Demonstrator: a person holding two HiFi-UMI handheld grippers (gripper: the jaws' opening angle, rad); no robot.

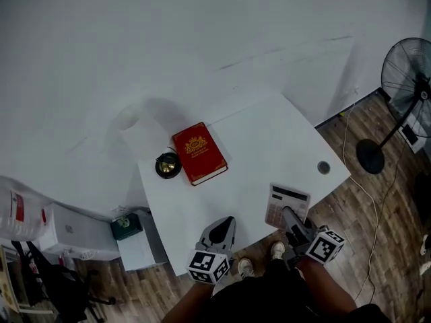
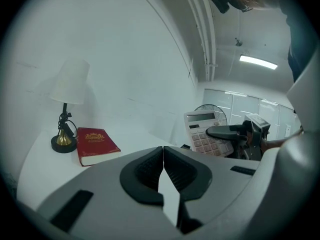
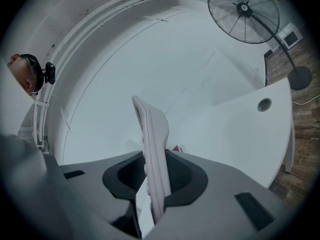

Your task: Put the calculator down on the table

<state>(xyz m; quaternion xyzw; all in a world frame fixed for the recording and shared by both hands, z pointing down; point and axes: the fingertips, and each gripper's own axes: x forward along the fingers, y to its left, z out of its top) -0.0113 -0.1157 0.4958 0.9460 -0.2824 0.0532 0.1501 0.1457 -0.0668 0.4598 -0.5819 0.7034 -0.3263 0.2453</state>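
Observation:
A pale calculator (image 1: 288, 204) with a dark display hangs over the near right edge of the white table (image 1: 262, 140). My right gripper (image 1: 291, 215) is shut on its lower end. In the right gripper view the calculator (image 3: 152, 134) stands edge-on between the dark pads (image 3: 182, 176), which press on both of its faces. My left gripper (image 1: 225, 223) hovers at the table's near edge, shut with nothing in it. Its pads (image 2: 145, 171) meet in the left gripper view, where the calculator (image 2: 202, 131) and the right gripper (image 2: 235, 133) show at right.
A red book (image 1: 199, 153) lies mid-table beside a small lamp (image 1: 168, 165) with a white shade. A cable hole (image 1: 324, 167) sits near the table's right corner. A standing fan (image 1: 407, 79) is on the wooden floor at right. Boxes (image 1: 74, 237) lie at left.

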